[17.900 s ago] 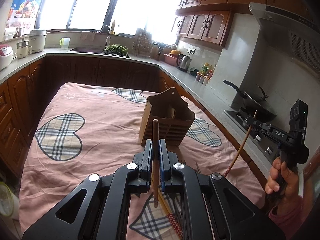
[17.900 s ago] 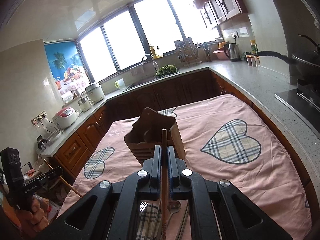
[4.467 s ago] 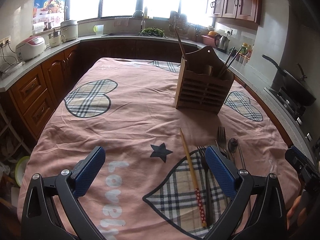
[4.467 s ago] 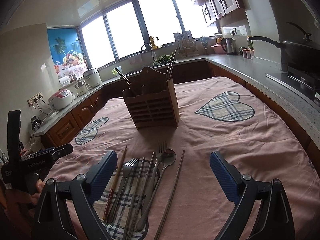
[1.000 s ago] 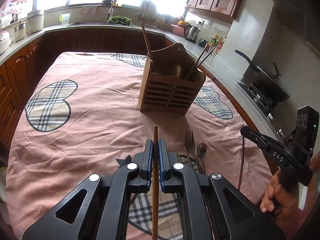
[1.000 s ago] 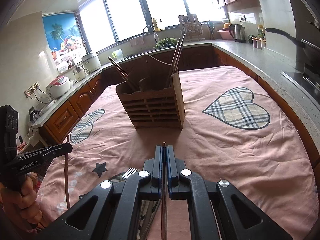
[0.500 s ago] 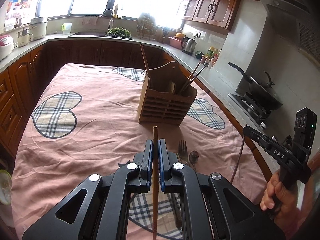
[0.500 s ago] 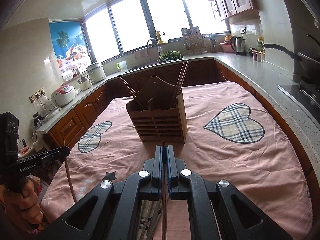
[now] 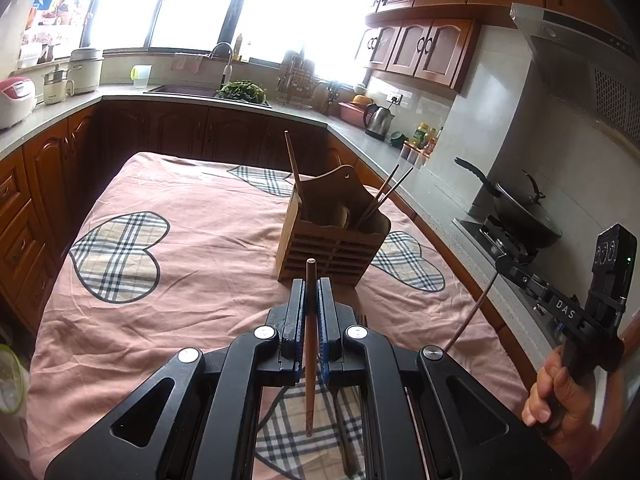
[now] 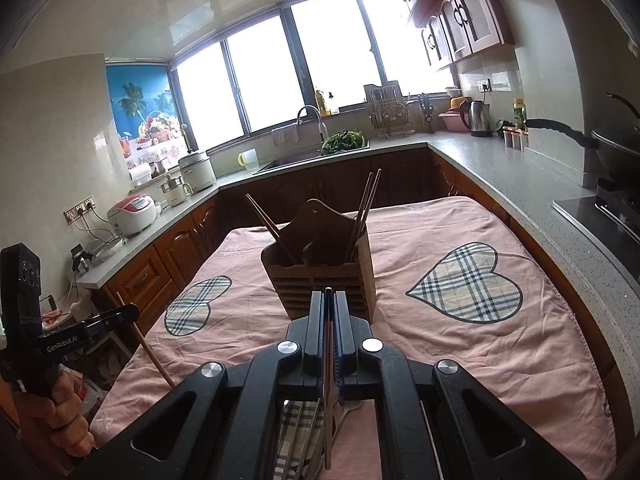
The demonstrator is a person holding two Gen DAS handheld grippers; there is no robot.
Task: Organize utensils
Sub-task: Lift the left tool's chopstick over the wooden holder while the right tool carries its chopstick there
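Wooden and slim, a chopstick [image 9: 311, 344] sits clamped upright between the closed fingers of our left hand-held gripper [image 9: 311, 280], and a darker chopstick [image 10: 328, 376] is pinched the same way in our right hand-held gripper [image 10: 328, 292]. A few seconds ago both grippers hung open over the loose cutlery; now each has closed on a stick and lifted it off the pink cloth-covered surface [image 9: 192, 248]. Over the last second the slatted wooden holder [image 9: 334, 240] has moved nearer the fingertips in both views, so we are carrying the pair towards it. The holder stands upright mid-surface, with one chopstick leaning in its left compartment and two in its right. We judge this as the second round of loading: next comes tipping each stick over the rim and letting go. A fork [image 9: 362, 317] lies just past our left fingers, and more cutlery waits below.
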